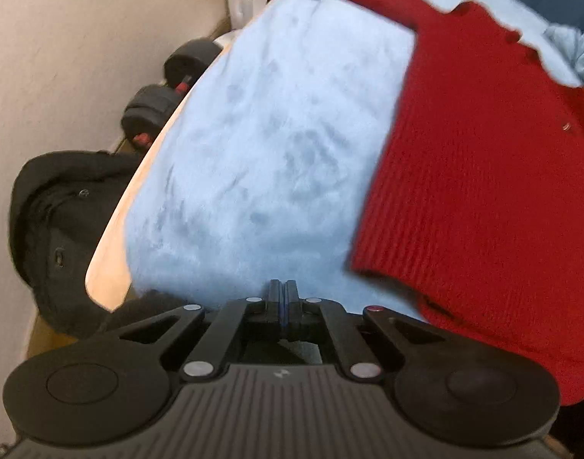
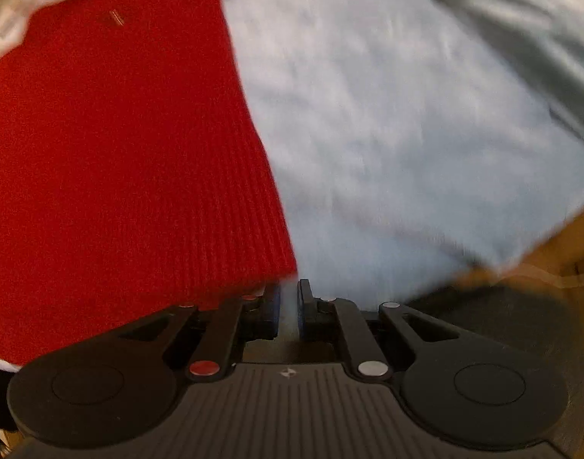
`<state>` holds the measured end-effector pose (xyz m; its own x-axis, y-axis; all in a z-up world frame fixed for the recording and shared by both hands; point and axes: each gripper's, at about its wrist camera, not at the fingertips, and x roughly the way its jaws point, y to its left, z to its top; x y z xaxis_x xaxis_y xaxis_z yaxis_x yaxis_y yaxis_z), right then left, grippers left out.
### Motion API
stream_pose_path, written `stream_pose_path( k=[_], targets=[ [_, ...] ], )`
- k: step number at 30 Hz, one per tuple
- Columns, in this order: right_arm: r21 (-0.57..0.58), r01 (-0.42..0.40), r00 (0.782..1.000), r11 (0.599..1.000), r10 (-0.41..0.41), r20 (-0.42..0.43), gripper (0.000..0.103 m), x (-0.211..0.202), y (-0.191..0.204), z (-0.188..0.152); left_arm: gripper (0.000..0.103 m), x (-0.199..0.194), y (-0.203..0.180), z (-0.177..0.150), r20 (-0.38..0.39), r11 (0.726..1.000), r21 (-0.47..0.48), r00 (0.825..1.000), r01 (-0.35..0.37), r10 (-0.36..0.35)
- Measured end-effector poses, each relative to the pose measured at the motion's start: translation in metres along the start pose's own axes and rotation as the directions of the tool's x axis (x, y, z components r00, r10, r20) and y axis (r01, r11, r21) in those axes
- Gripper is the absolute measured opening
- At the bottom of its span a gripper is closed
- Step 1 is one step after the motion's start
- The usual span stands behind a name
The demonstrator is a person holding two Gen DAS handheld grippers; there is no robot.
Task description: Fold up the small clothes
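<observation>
- One red knit sweater lay there.
- One pale blue fleece blanket was spread under it.
- Two black dumbbells sat beside the desk.
- One black jacket was heaped nearby.
- Two claws showed, left claw and right claw.

Red ribbed knit garment spread, seemingly flat, on light-blue blanket.

Sweater on blanket over table
</observation>
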<state>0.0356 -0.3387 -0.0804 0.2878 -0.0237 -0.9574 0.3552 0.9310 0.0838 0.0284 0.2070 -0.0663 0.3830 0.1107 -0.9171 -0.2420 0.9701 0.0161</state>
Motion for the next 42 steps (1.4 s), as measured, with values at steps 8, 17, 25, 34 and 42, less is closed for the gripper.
stream_pose_path(
  k=[8,17,25,34,42],
  targets=[
    [0.021,-0.069,0.969,0.997,0.063,0.238,0.085,-0.083,-0.011,-0.006,0.081,-0.033,-0.039,0.016,0.145,0.996,0.085,0.989,0.0,-0.013],
    [-0.108,-0.073,0.789,0.992,0.123,0.602,0.102,-0.156,0.029,0.027,0.088,-0.066,-0.099,0.081,0.31,0.987,0.158,0.948,0.024,-0.073],
    [-0.01,-0.106,0.813,0.994,0.092,0.576,0.102,-0.108,0.043,0.082,0.093,-0.019,-0.1,0.162,0.336,0.999,0.049,0.942,-0.008,-0.009],
    [0.126,-0.059,0.868,0.99,-0.011,0.496,0.102,-0.034,0.041,0.14,0.096,0.066,-0.084,0.269,0.3,0.986,-0.166,0.951,-0.023,0.073],
    [0.112,-0.046,0.901,0.993,-0.007,0.434,0.102,0.016,0.053,0.163,0.096,0.13,-0.089,0.333,0.282,0.945,-0.306,0.959,0.118,-0.028]
  ],
)
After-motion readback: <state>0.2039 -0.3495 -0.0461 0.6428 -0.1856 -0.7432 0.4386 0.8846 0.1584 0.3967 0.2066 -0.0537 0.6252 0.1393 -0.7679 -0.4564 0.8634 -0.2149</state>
